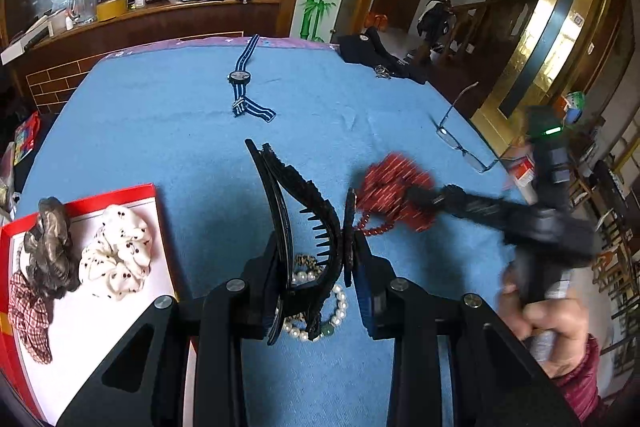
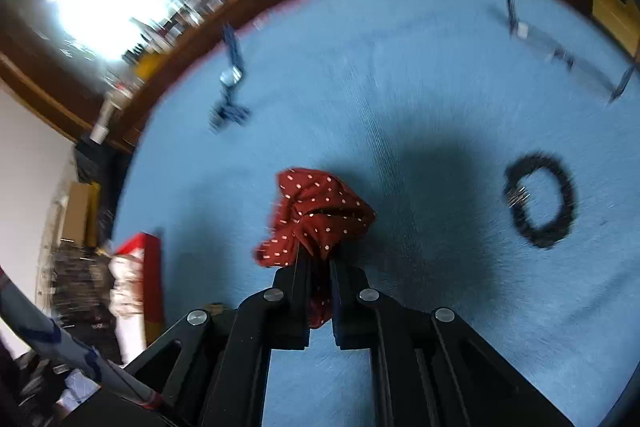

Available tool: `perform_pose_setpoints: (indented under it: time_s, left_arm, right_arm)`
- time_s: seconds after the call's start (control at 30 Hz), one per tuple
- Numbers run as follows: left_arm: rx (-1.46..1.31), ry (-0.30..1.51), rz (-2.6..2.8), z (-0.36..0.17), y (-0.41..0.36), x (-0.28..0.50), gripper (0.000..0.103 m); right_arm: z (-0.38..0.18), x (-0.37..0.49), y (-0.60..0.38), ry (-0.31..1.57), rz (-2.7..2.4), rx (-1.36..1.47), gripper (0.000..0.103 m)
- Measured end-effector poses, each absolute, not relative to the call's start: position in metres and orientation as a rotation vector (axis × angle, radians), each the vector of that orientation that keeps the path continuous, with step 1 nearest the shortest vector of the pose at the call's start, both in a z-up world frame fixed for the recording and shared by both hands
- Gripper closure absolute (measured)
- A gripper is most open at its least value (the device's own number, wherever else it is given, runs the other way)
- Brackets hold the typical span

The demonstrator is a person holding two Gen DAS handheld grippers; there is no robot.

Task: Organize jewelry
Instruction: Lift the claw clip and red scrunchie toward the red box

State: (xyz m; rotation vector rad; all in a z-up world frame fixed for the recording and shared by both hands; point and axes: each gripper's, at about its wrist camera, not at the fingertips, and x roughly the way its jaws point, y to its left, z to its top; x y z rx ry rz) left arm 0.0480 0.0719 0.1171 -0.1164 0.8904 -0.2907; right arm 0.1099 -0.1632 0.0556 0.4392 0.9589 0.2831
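My left gripper (image 1: 316, 253) is shut on a large black hair claw clip (image 1: 296, 203), held above the blue cloth. Under it lie a pearl bracelet (image 1: 322, 311) and, just right of the clip, a red bead string (image 1: 374, 229). My right gripper (image 2: 320, 267) is shut on a red white-dotted scrunchie (image 2: 318, 211). In the left wrist view the scrunchie (image 1: 394, 187) is blurred on the right gripper's tips (image 1: 420, 195), right of the clip. A red-rimmed box (image 1: 154, 193) at the left holds a white dotted scrunchie (image 1: 116, 255), a brown one (image 1: 50, 239) and a plaid one (image 1: 28, 311).
A blue striped watch (image 1: 240, 79) lies far on the blue-covered table (image 1: 160, 115). Glasses (image 1: 460, 139) sit near its right edge, and a black cloth item (image 1: 372, 51) at the far corner. A black ring-shaped band (image 2: 540, 203) lies right of my right gripper. A hand (image 1: 556, 327) grips the right tool.
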Motion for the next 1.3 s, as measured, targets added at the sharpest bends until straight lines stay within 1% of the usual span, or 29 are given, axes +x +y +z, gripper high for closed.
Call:
perform_pose_setpoints:
  time_s: [0.13, 0.27, 0.53, 0.77, 1.03, 1.3]
  left_arm:
    - [-0.122, 0.873, -0.307, 0.122, 0.073, 0.037, 0.072]
    - [-0.129, 0.862, -0.312, 0.124, 0.072, 0.024, 0.072]
    - [-0.099, 0.887, -0.291, 0.111, 0.064, -0.006, 0.072]
    - [-0.023, 0.864, -0.246, 0.099, 0.055, -0.034, 0.072]
    - [0.083, 0.806, -0.174, 0.093, 0.052, -0.050, 0.072]
    - [0.118, 0.756, -0.122, 0.095, 0.061, -0.057, 0.072]
  right_arm:
    - [0.105, 0.074, -0.177, 0.835, 0.296, 0.419, 0.095]
    - [0.126, 0.043, -0.184, 0.774, 0.298, 0.391, 0.095]
    - [0.098, 0.003, -0.176, 0.835, 0.302, 0.327, 0.095]
    - [0.091, -0.030, -0.167, 0.825, 0.305, 0.252, 0.095]
    - [0.089, -0.033, -0.156, 0.835, 0.311, 0.243, 0.095]
    - [0.091, -0.033, -0.138, 0.837, 0.327, 0.218, 0.095]
